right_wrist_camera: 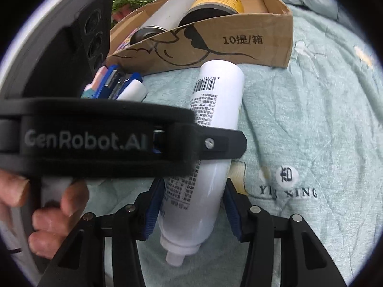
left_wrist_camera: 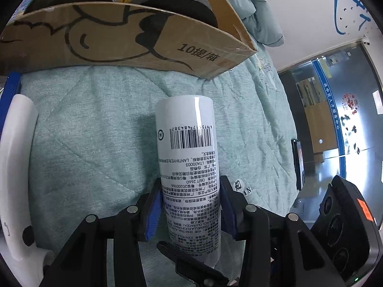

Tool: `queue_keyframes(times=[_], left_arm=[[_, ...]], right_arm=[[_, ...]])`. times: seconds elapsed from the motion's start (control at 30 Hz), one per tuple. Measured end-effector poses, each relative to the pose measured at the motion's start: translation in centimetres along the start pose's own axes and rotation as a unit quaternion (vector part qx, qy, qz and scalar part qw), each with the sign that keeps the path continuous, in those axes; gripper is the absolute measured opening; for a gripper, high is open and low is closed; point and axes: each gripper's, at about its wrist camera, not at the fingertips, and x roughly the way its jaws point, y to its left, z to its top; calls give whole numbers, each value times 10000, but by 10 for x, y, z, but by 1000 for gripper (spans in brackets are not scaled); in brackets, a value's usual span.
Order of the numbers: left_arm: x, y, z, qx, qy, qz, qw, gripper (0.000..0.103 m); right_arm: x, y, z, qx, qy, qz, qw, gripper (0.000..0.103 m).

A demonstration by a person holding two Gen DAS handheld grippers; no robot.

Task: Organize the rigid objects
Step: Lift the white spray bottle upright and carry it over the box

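Left wrist view shows a white bottle (left_wrist_camera: 189, 167) clamped between the blue pads of the left gripper (left_wrist_camera: 189, 205), printed label up, above a pale green quilt (left_wrist_camera: 95, 131) and just short of the cardboard box (left_wrist_camera: 134, 38). In the right wrist view the right gripper (right_wrist_camera: 191, 208) brackets the same bottle lower down near its cap end; whether its pads press it cannot be told. With both tools crowded on one smooth cylinder, it could twist or slip onto the soft bedding, or catch the box's front wall. Two cans (right_wrist_camera: 191, 7) already fill the box; glass doors (left_wrist_camera: 335, 119) lie beyond the bed's edge.
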Motion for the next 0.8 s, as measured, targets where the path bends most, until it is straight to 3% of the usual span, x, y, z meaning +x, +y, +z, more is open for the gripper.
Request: queue_keyframes(times=[0.23, 0.4, 0.63, 0.8], left_arm=[[-32, -9, -1, 255, -432, -80, 9987, 42], [-76, -29, 12, 574, -948, -271, 9935, 42], [-131, -63, 57, 1089, -1455, -315, 9828, 42], [-159, -92, 104, 1436, -1644, -171, 9757, 42]], right_arm=[[-8, 5, 3, -38, -336, 44, 9994, 46], [-49, 6, 17, -293, -891, 108, 9955, 46], [-88, 19, 65, -898, -1506, -275, 9841, 46], [-102, 21, 123, -1053, -1716, -335, 9790, 45]])
